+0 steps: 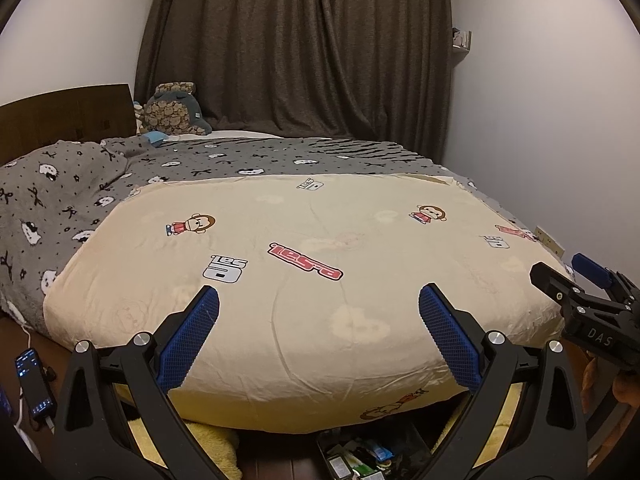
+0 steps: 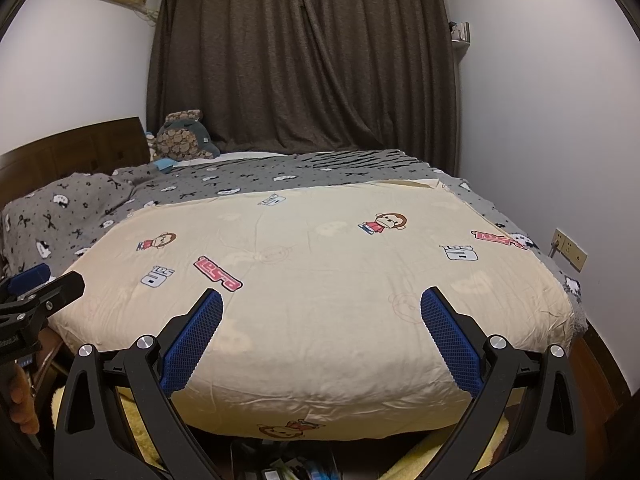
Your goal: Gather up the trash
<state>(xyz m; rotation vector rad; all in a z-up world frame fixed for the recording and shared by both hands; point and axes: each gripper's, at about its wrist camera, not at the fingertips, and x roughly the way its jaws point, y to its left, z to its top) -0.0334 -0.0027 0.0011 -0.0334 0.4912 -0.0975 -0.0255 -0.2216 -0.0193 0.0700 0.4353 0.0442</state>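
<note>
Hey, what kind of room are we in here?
A bedroom, most likely: a bed with a cream cartoon-print quilt, a wooden headboard, and a plush toy by dark drawn curtains.

Both wrist cameras face the bed (image 1: 312,264) from its foot, sharing quilt and curtain.

- You had a cream quilt (image 1: 304,280) printed with red-shirted monkeys and red and grey logos.
- Grey blanket (image 1: 64,200) carried white faces and black bows.
- Curtain (image 1: 296,48) was dark brown, headboard (image 1: 60,116) brown.
- Your gripper pads (image 1: 188,340) were blue on black frames.
</note>
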